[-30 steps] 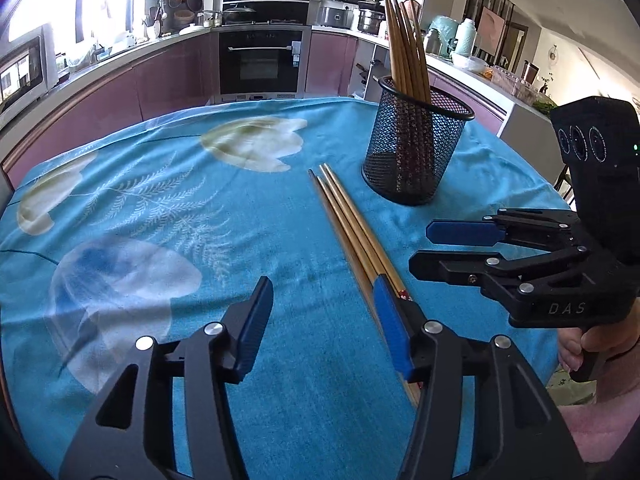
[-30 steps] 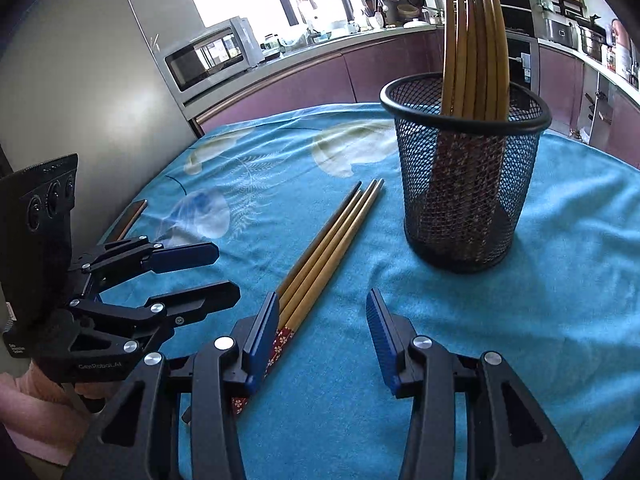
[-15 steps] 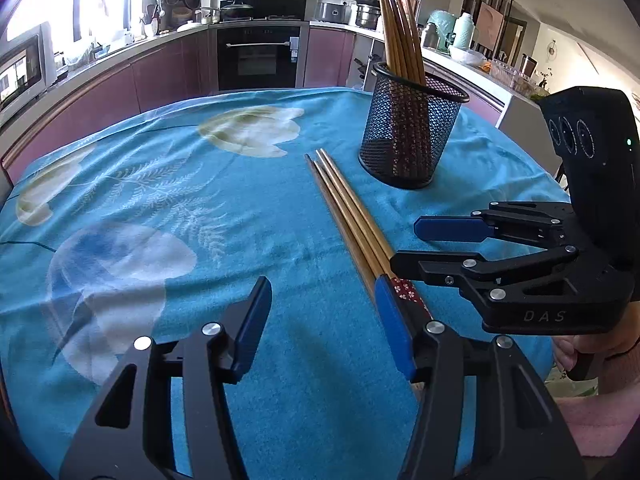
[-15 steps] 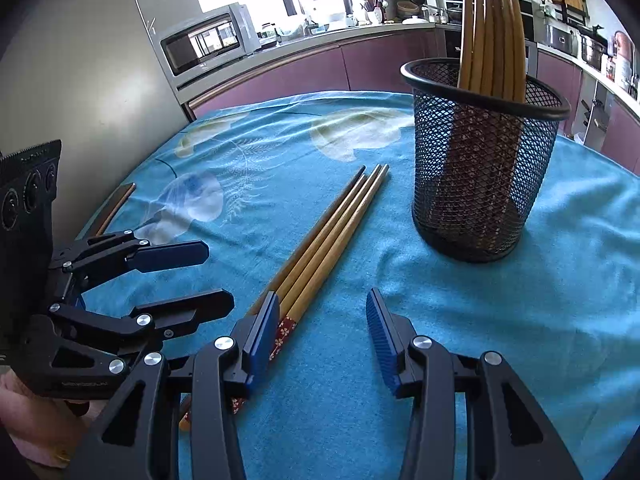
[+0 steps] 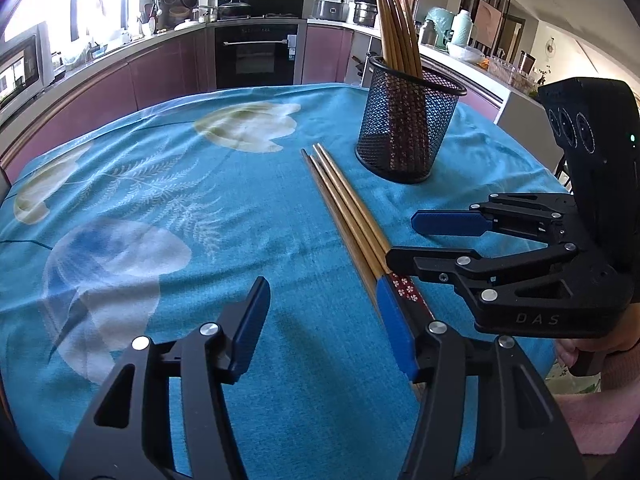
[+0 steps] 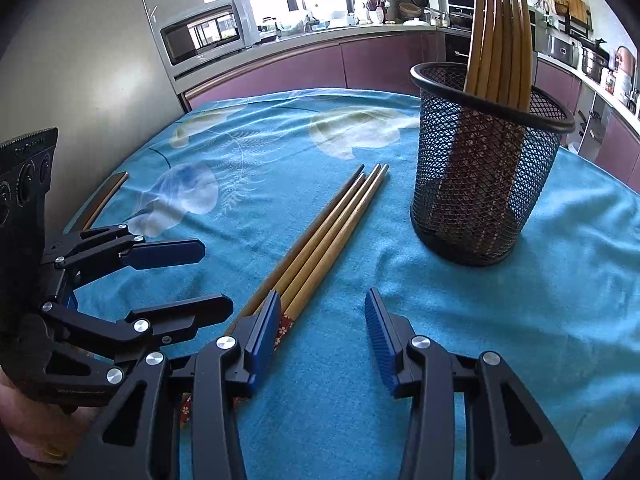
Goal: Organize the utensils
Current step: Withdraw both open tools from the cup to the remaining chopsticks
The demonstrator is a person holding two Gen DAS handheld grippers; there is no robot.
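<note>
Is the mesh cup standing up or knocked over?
Upright: the mesh cup rests on its base on the tablecloth, with chopsticks poking out the top.

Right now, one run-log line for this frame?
left gripper open | right gripper open | loose chopsticks on tablecloth | mesh holder part-filled

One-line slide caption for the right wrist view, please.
Open right tongs and open left tongs flank chopsticks lying on a blue cloth beside a mesh holder of chopsticks.

Black tongs (image 5: pixel 320 328), blue pads (image 5: pixel 394 322), silver screws.
</note>
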